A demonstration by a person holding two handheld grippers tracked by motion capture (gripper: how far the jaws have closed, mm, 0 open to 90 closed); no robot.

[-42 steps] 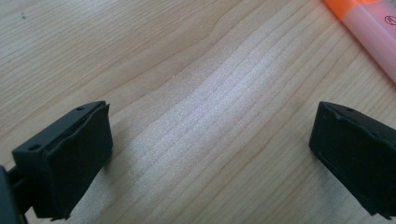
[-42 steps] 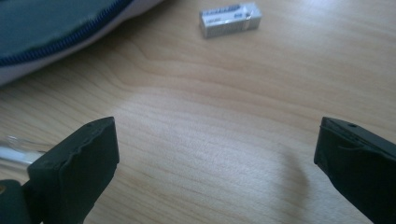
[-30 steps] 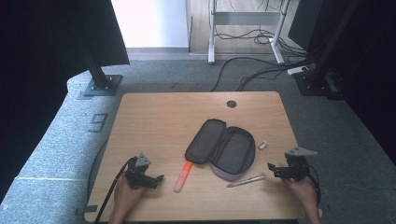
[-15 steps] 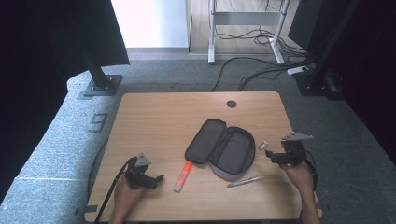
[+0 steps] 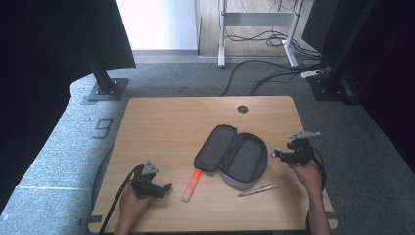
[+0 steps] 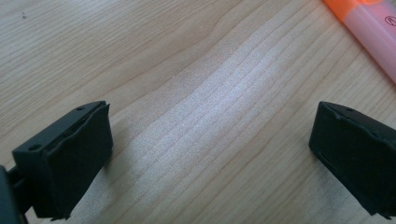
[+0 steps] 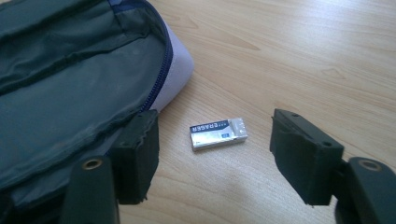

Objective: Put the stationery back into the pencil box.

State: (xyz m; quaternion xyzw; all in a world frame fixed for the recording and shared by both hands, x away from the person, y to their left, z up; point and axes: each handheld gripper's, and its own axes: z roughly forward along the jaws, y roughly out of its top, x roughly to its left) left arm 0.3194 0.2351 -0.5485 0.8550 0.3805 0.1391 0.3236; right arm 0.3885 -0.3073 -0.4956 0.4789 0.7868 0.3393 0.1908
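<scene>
Right gripper (image 7: 212, 154), jaws just closing yet apart, frames the small rectangular white eraser (image 7: 218, 133) flat on the wood-grain bench (image 7: 299, 56), beside the open grey fabric pencil case (image 7: 70, 84). Left gripper (image 6: 210, 158) gapes, empty.

Room around my wooden table

I am sitting at a light wooden table (image 5: 161, 122) that has a round cable hole (image 5: 242, 108) near its far edge, and it is standing on grey carpet (image 5: 68, 161) with a pale "9" marking (image 5: 102, 128) showing to my left. Black curtains (image 5: 54, 44) are hanging on both sides, a black stand foot (image 5: 103, 89) is resting on the floor, cables (image 5: 274, 73) are trailing past a white desk frame (image 5: 254, 29), and daylight is brightening the white wall (image 5: 156, 24) ahead.
</scene>
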